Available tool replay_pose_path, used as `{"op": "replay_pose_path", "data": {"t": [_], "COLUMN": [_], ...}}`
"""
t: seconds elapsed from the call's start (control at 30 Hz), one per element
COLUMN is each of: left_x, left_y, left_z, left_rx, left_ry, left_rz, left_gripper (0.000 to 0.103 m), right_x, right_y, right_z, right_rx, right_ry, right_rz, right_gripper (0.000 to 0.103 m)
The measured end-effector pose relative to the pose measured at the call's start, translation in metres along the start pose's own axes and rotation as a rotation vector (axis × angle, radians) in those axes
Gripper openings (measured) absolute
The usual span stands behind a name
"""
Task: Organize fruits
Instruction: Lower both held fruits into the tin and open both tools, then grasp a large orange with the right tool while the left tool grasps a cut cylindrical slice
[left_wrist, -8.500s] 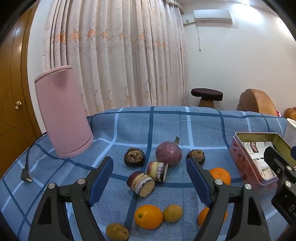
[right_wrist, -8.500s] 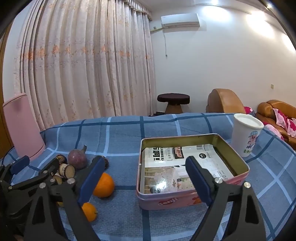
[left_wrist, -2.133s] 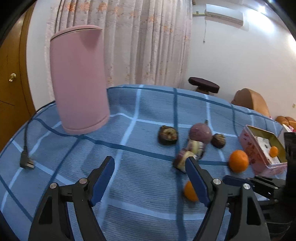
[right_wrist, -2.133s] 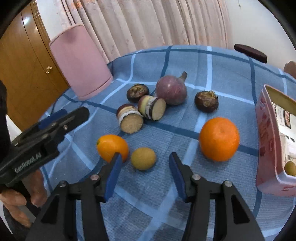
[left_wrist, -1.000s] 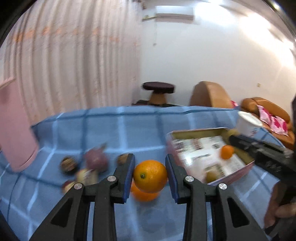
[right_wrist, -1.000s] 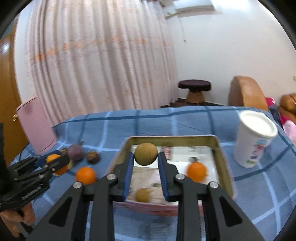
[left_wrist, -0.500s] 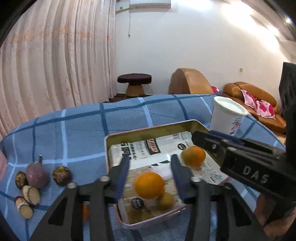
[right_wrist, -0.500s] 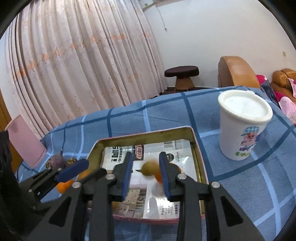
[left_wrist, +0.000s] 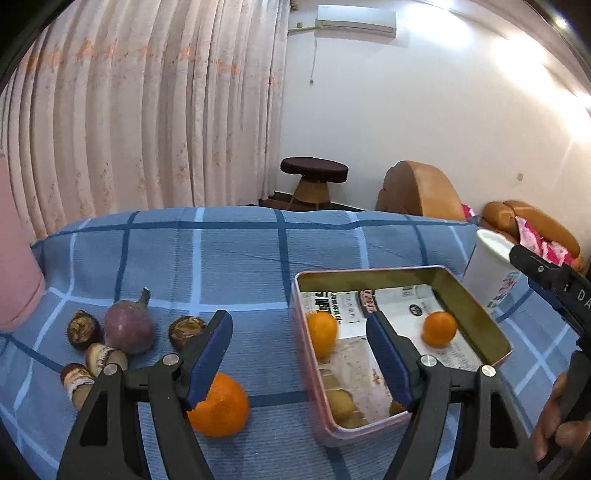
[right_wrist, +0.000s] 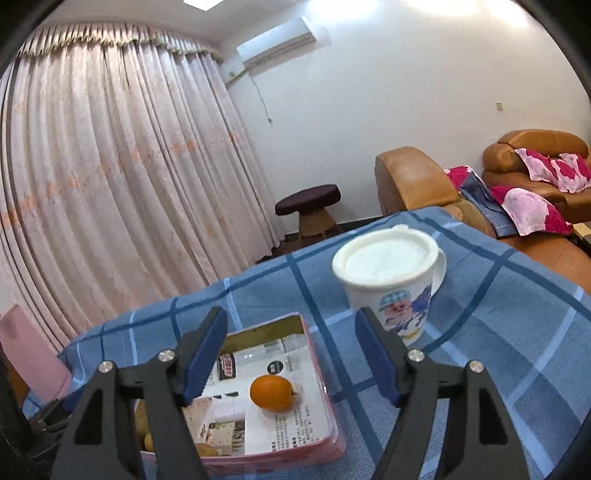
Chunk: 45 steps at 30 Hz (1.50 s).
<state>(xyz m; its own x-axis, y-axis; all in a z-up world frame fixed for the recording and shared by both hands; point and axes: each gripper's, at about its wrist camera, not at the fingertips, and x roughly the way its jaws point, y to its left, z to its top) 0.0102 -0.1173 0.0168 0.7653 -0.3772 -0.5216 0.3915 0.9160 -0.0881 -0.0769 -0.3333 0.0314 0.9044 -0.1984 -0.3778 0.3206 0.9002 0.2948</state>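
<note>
My left gripper (left_wrist: 299, 354) has just been opening and stands wide, nothing between its jaws; my right gripper (right_wrist: 290, 356) likewise, wide and empty. Both hang over the pink tin (left_wrist: 476, 306). Inside the tin lie two small oranges (left_wrist: 322, 329) on printed paper whose writing I cannot read. A bigger orange (left_wrist: 221, 406) sits on the tabletop (left_wrist: 240, 258) left of the tin; a white cartoon-printed cup (right_wrist: 391, 284) stands right of it.

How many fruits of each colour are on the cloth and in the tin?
Orange fruits: 3
Purple fruit: 1
Dark brown round ones: 2
Cut pieces: 2
Yellow-brown ones in the tin: at least 2, partly hidden
Total: at least 10
</note>
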Motion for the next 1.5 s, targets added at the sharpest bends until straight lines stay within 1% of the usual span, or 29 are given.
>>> {"op": "replay_pose_path", "data": {"t": [0.1,0.2,0.33,0.43,0.53,0.63,0.7,0.77,0.9,1.07,1.17,1.23,1.33,1.4,1.5], "left_x": [-0.004,-0.005,-0.008,-0.012,-0.016,-0.02,-0.024,-0.027,-0.032,-0.041,-0.046,-0.049,-0.055,-0.058,-0.062], "left_y": [-0.004,-0.001,0.003,0.01,0.02,0.036,0.045,0.059,0.087,0.124,0.149,0.162,0.182,0.195,0.206], "left_z": [-0.002,-0.003,-0.005,-0.009,-0.013,-0.017,-0.02,-0.021,-0.022,-0.025,-0.027,-0.027,-0.027,-0.027,-0.027], "left_rx": [0.031,0.03,0.044,0.067,0.067,0.063,0.058,0.042,0.009,-0.035,-0.077,-0.103,-0.146,-0.183,-0.212], "left_ry": [-0.017,-0.016,-0.015,-0.021,-0.017,-0.011,-0.008,-0.004,0.01,0.016,0.028,0.032,0.029,0.024,0.022], "left_rz": [0.035,0.038,0.066,0.101,0.118,0.144,0.159,0.175,0.207,0.252,0.274,0.288,0.309,0.321,0.321], "left_gripper": [0.076,0.076,0.076,0.076,0.076,0.076,0.076,0.076,0.076,0.076,0.076,0.076,0.076,0.076,0.076], "right_x": [0.003,0.008,0.009,0.007,0.005,0.002,-0.001,-0.004,-0.006,-0.004,-0.001,0.001,0.013,0.023,0.04], "right_y": [0.012,0.02,0.023,0.033,0.048,0.066,0.083,0.099,0.124,0.154,0.176,0.19,0.212,0.225,0.238], "right_z": [-0.008,-0.014,-0.019,-0.024,-0.029,-0.035,-0.04,-0.046,-0.058,-0.073,-0.085,-0.091,-0.104,-0.111,-0.119], "right_rx": [-0.048,-0.071,-0.091,-0.119,-0.153,-0.187,-0.233,-0.276,-0.319,-0.37,-0.417,-0.45,-0.513,-0.547,-0.576], "right_ry": [0.008,0.014,0.022,0.022,0.031,0.047,0.049,0.046,0.06,0.105,0.137,0.152,0.202,0.252,0.319], "right_rz": [-0.002,-0.002,-0.004,0.003,0.018,0.053,0.071,0.083,0.112,0.162,0.198,0.205,0.201,0.194,0.17], "right_gripper": [0.076,0.08,0.08,0.08,0.08,0.076,0.073,0.073,0.071,0.067,0.067,0.067,0.067,0.067,0.067]}}
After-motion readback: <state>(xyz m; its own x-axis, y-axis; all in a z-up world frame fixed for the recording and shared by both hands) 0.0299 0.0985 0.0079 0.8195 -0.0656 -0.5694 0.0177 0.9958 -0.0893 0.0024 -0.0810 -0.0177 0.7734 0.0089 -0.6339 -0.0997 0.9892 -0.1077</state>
